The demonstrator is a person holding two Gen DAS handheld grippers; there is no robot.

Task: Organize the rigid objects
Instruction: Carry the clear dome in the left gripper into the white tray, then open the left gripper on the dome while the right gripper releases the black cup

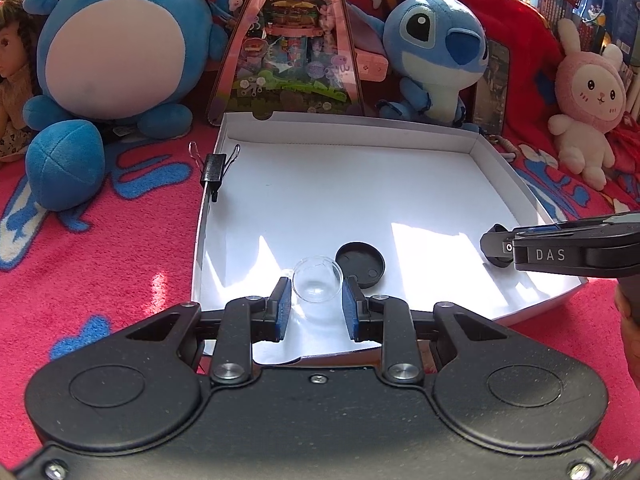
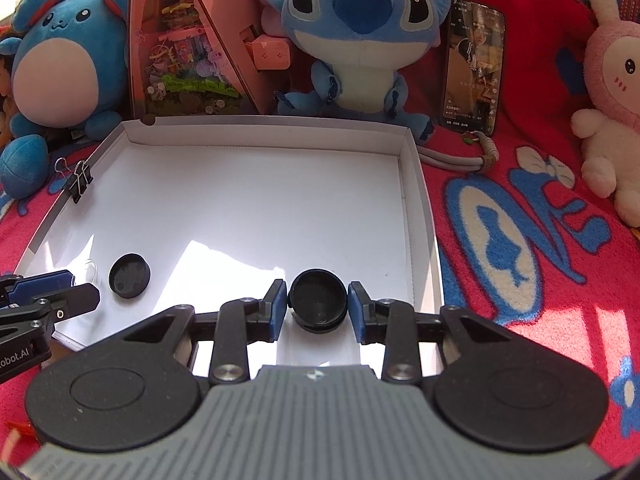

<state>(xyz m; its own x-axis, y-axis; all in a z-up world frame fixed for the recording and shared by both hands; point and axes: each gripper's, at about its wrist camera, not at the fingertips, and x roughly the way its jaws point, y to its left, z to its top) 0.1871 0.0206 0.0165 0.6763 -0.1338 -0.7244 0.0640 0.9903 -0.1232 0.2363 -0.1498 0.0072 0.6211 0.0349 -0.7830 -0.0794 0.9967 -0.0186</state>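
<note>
A white shallow box (image 1: 516, 184) (image 2: 416, 200) lies on a red patterned blanket. My left gripper (image 1: 316, 300) is open with its blue pads on either side of a clear glass dome (image 1: 317, 283), which also shows faintly in the right wrist view (image 2: 89, 271). A flat black lid (image 1: 360, 265) (image 2: 129, 276) lies just right of the dome. My right gripper (image 2: 318, 300) has its pads at both sides of a black round cup (image 2: 318, 298), with small gaps; the cup's edge shows in the left wrist view (image 1: 494, 250).
A black binder clip (image 1: 213, 168) (image 2: 79, 182) grips the box's left wall. Plush toys, a blue round one (image 1: 116, 44), a Stitch (image 2: 356, 28) and a pink bunny (image 1: 588, 96), a pink toy house (image 1: 288, 40) and a phone (image 2: 472, 64) stand behind the box.
</note>
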